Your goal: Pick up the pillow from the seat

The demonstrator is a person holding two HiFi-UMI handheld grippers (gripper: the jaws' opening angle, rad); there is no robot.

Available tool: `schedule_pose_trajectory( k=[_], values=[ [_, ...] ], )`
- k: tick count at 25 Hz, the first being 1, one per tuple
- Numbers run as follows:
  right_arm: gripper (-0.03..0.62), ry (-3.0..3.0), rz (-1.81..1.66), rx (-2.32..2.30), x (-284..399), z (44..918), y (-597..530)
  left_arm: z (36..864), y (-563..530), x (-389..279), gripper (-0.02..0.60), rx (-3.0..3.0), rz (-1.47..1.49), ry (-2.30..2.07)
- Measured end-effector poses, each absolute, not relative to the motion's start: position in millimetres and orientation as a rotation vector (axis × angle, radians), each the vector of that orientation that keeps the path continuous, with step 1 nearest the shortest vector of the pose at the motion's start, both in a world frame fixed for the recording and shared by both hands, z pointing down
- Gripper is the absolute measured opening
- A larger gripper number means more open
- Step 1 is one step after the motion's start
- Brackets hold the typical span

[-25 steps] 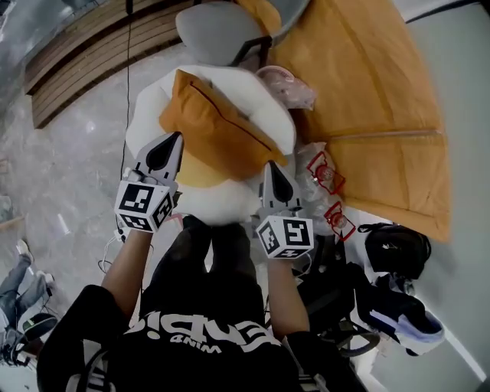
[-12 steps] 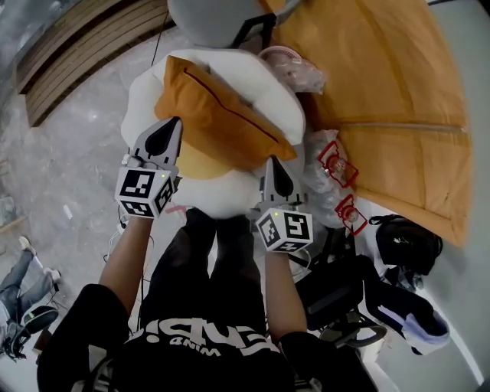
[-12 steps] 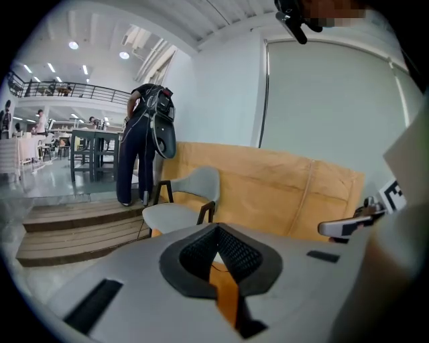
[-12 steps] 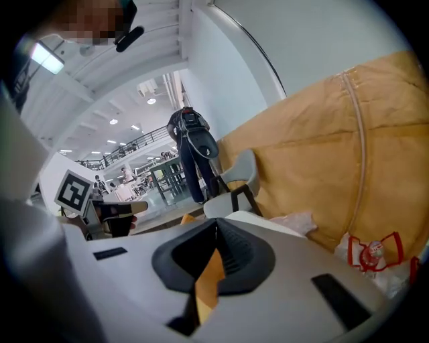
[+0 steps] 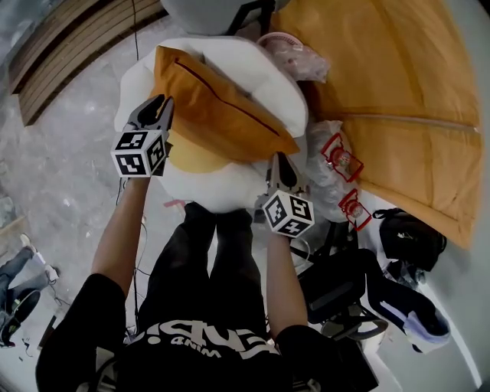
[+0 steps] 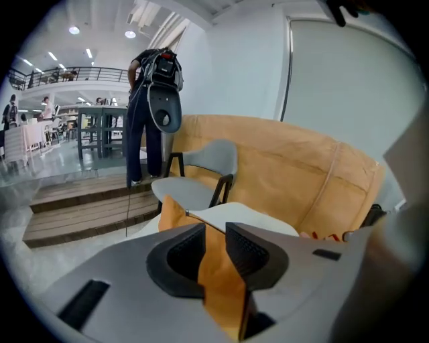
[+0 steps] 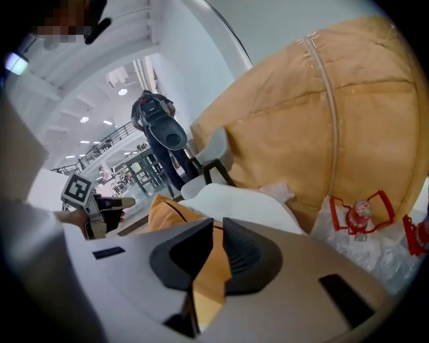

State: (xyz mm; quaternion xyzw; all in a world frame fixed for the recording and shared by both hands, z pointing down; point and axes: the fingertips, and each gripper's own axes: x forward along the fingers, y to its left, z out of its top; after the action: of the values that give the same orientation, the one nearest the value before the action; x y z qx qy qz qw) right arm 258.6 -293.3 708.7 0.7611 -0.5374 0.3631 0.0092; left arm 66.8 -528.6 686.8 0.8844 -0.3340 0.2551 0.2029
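The orange pillow lies tilted across the round white seat. My left gripper is at the pillow's left corner. Its jaws have just been opening, and in the left gripper view the pads stand a little apart with the pillow's fabric still between them. At the pillow's near right corner my right gripper is shut on the pillow. In the right gripper view the orange edge is pinched in the narrow gap.
A big orange beanbag fills the right side. Behind the seat stands a grey chair. Plastic bags with bottles, a black bag and a shoe lie at the right. Wooden steps are at the far left.
Both grippers have gone down and away from me with the pillow, which now rests on the white seat. The left gripper's jaws have parted a little.
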Motion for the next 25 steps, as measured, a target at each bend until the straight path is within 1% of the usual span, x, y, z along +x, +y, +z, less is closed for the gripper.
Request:
schedule_pose_trajectory(
  k=[1,3,4,6,9,14,18,25],
  values=[
    [0.036,-1.657,1.170,2.377,260.1,719.2,-291.2,696.2,-532.0,66.3,0.095,2.451,0.726,-0.931],
    [0.169,-1.619,1.258,2.374,261.6,741.5,-287.5,714.7,-539.2,65.0,0.137,2.418,0.751,-0.931],
    [0.189,-1.598,1.297,2.372,262.3,752.8,-285.8,724.0,-543.6,64.0,0.164,2.401,0.765,-0.937],
    [0.204,-1.558,1.355,2.363,264.6,774.3,-282.7,741.4,-554.0,61.5,0.223,2.381,0.800,-0.967],
    [0.241,-1.506,1.457,2.360,267.4,802.4,-277.3,765.7,-567.0,56.0,0.275,2.357,0.860,-1.013],
    [0.252,-1.409,1.575,2.388,273.5,832.1,-264.4,792.4,-577.4,52.7,0.288,2.309,0.904,-1.029],
    [0.252,-1.370,1.634,2.414,277.8,841.8,-258.0,796.6,-580.5,53.7,0.290,2.318,0.903,-1.025],
    [0.255,-1.342,1.774,2.480,281.1,857.9,-256.1,798.8,-586.9,51.3,0.316,2.299,0.862,-1.063]
  ],
)
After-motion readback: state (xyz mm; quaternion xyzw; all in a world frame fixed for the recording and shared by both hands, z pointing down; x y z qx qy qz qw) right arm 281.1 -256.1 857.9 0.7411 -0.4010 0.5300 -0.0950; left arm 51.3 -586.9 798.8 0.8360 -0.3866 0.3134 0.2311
